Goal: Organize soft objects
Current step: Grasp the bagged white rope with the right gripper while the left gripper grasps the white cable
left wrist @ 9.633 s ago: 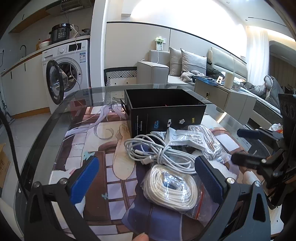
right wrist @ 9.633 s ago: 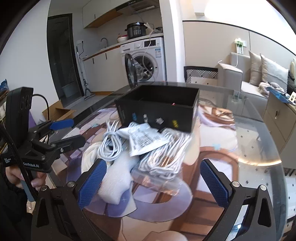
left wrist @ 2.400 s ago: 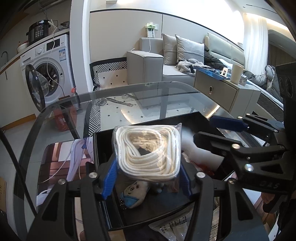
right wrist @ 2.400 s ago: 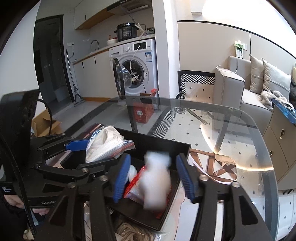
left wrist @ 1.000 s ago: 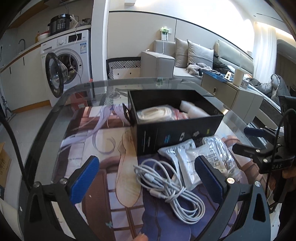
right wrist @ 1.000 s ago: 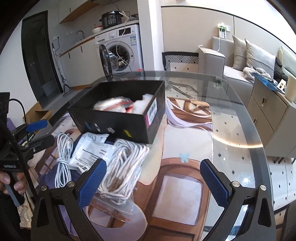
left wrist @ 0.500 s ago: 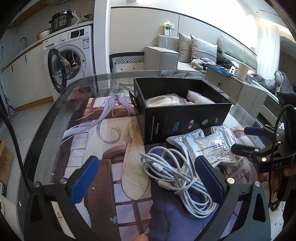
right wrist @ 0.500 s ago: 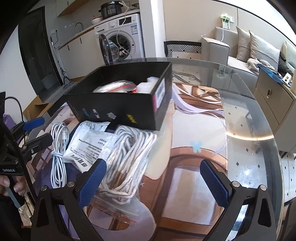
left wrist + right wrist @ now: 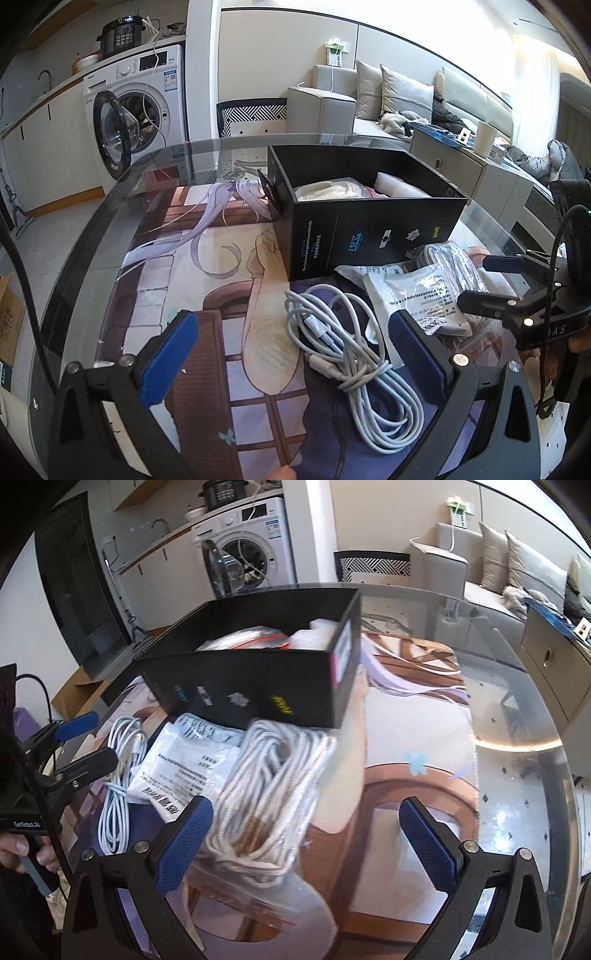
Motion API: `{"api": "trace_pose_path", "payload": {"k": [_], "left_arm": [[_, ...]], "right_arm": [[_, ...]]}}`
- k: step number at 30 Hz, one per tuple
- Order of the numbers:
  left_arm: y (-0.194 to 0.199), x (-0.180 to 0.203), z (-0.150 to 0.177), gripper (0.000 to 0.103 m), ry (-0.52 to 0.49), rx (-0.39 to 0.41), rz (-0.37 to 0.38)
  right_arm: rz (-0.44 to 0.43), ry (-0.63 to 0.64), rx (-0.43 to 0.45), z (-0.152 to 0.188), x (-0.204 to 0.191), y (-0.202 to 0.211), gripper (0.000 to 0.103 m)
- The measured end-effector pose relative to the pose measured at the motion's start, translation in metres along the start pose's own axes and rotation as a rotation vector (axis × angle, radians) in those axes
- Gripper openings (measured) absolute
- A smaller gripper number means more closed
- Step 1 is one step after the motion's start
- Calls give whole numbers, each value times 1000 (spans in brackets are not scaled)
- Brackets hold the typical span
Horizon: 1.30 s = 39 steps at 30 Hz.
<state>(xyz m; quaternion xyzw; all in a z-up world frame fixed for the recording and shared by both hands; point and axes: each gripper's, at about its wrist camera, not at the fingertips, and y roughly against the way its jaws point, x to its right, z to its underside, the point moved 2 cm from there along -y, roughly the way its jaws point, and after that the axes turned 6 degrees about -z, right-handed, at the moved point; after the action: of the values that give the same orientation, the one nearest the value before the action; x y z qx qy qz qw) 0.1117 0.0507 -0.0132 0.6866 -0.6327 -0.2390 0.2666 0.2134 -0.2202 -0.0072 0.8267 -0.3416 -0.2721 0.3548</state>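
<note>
A black box (image 9: pixel 373 236) (image 9: pixel 258 686) stands on the glass table and holds a bagged white cord coil (image 9: pixel 328 190) and a white soft roll (image 9: pixel 400 186). In front of it lie a loose grey-white cable bundle (image 9: pixel 347 350) (image 9: pixel 118 775), a white printed pouch (image 9: pixel 417 299) (image 9: pixel 184 760) and a bagged white rope coil (image 9: pixel 273 794) (image 9: pixel 454 269). My left gripper (image 9: pixel 291 354) is open just above the cable bundle. My right gripper (image 9: pixel 306 842) is open, its left finger beside the bagged rope coil. Neither holds anything.
A printed illustrated mat (image 9: pixel 192 280) covers the glass table (image 9: pixel 535 775). The other gripper shows at each view's edge, with a hand (image 9: pixel 22 853) on it. A washing machine (image 9: pixel 136 107), a sofa (image 9: pixel 388 99) and a cabinet (image 9: pixel 554 664) lie beyond.
Both grippers dropped their bags into the box, drew back and opened. Over the last second both have come closer to the items in front of the box.
</note>
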Motion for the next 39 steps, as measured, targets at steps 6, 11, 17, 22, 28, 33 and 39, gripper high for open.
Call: {"api": "trace_pose_path", "payload": {"k": [6, 11, 17, 22, 28, 33, 39], "left_arm": [[-2, 0, 2, 103, -2, -13, 6], [-3, 3, 4, 103, -13, -25, 11], [-4, 4, 6, 103, -19, -33, 13], [-4, 5, 8, 103, -32, -43, 17], [-3, 3, 13, 103, -35, -59, 18], [-3, 3, 15, 103, -26, -68, 27], [-4, 5, 19, 103, -27, -80, 29]], "right_arm": [[-6, 17, -16, 2, -6, -6, 102], [15, 53, -29, 3, -14, -10, 102], [37, 75, -33, 5, -20, -11, 103], [69, 79, -54, 7, -12, -9, 103], [100, 59, -66, 10, 3, -2, 103], [115, 59, -66, 9, 3, -4, 103], [112, 60, -65, 10, 5, -5, 102]]}}
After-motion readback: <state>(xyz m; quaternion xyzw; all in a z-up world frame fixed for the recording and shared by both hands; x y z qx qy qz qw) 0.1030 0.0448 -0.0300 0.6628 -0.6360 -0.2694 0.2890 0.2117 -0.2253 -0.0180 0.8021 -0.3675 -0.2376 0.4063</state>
